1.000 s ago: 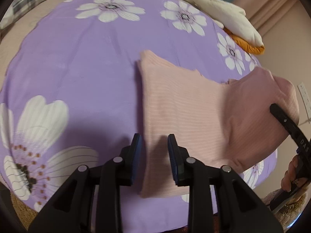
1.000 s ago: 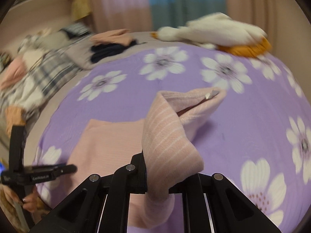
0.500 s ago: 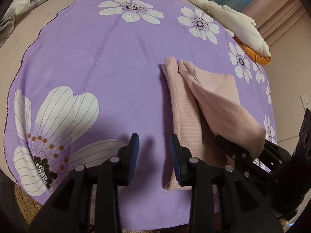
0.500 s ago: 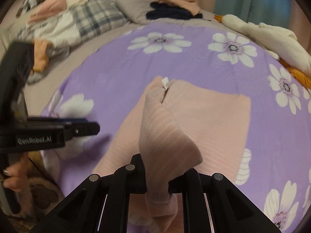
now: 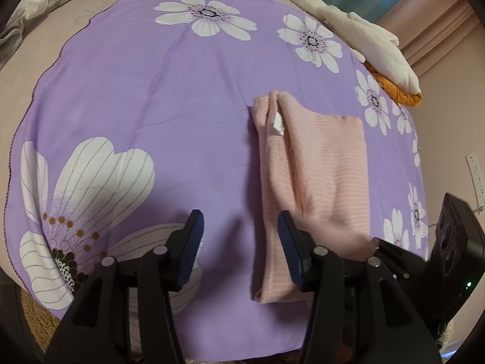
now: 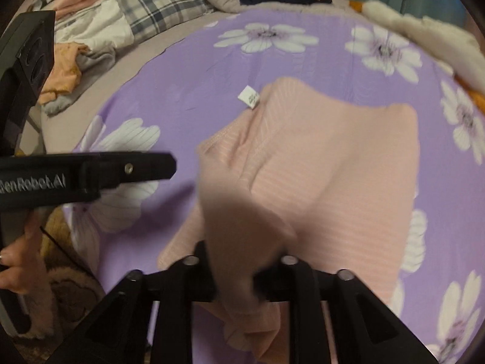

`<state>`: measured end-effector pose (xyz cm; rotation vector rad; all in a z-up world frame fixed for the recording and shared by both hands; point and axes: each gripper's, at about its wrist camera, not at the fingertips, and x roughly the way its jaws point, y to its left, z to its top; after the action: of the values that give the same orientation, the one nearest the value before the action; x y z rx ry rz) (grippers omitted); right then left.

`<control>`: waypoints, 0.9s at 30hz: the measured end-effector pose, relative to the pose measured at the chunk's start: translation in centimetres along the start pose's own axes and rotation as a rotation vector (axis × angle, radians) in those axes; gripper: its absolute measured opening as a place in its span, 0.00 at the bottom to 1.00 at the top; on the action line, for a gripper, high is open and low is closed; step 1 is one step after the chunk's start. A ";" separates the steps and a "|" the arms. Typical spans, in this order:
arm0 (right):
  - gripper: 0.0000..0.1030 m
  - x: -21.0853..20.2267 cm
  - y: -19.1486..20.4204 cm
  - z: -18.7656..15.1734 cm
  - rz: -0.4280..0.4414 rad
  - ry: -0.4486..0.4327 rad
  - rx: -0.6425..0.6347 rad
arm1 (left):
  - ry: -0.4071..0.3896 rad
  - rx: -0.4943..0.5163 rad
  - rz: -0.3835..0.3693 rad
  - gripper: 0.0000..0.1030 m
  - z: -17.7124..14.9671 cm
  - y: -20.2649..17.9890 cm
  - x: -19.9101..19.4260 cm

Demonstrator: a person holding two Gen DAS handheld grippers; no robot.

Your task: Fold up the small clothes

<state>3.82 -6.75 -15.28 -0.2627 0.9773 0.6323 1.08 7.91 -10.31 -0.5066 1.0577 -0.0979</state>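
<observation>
Biggest thing in both views is the purple flowered sheet [image 5: 157, 97] spread over the bed, white daisies all over it. Along the far edge there's a plaid blanket [image 6: 151, 9] with a heap of loose clothes [image 6: 63, 69] beside it, and a white plush toy [image 5: 363, 39] off at the sheet's right corner.

The pink ribbed top [image 5: 315, 163] lies on the sheet, right of centre in the left wrist view, folded lengthwise into a long strip with a second layer laid over it. Its little white tag [image 5: 277, 124] pokes out near the far end.

The left gripper [image 5: 239, 242] hangs over the near end of the sheet, jaws apart and opening, nothing between them; the right-hand pad sits right at the top's left edge.

The right gripper [image 6: 239, 261] has a bunch of the pink top humped up between its fingers, and its jaws are opening. The cloth there is blurry and covers the pads, so whether they're pressing on it is honestly hard to call.
</observation>
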 end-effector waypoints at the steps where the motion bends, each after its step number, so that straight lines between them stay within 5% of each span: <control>1: 0.51 -0.4 0.0 -0.1 0.042 -0.001 0.010 | -0.001 0.001 -0.008 0.59 0.1 -0.2 -0.1; 2: 0.61 -0.7 0.0 -0.1 0.069 -0.005 0.016 | -0.005 0.004 -0.015 0.62 0.3 -0.3 -0.2; 9: 0.64 -3.7 -0.6 -1.0 0.068 -0.056 0.041 | -0.030 0.036 -0.072 0.75 1.9 -2.1 -0.5; 13: 0.76 -6.4 -3.5 -1.6 0.063 -0.125 0.133 | -0.019 0.060 -0.123 0.81 2.7 -3.5 0.0; 17: 0.76 -8.0 -6.5 -2.0 0.004 -0.170 0.228 | 0.015 0.093 -0.145 0.83 3.3 -4.9 1.4; 22: 0.76 -7.0 -10.0 -2.6 -0.002 -0.167 0.377 | 0.070 0.137 -0.056 0.83 2.9 -5.2 4.3; 27: 0.76 -4.3 -11.9 -3.5 0.065 -0.118 0.484 | 0.162 0.096 -0.055 0.81 1.7 -3.6 6.9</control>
<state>6.93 -19.48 -14.44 0.2325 0.9959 0.4469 6.59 3.20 -13.67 -0.4468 1.1914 -0.2404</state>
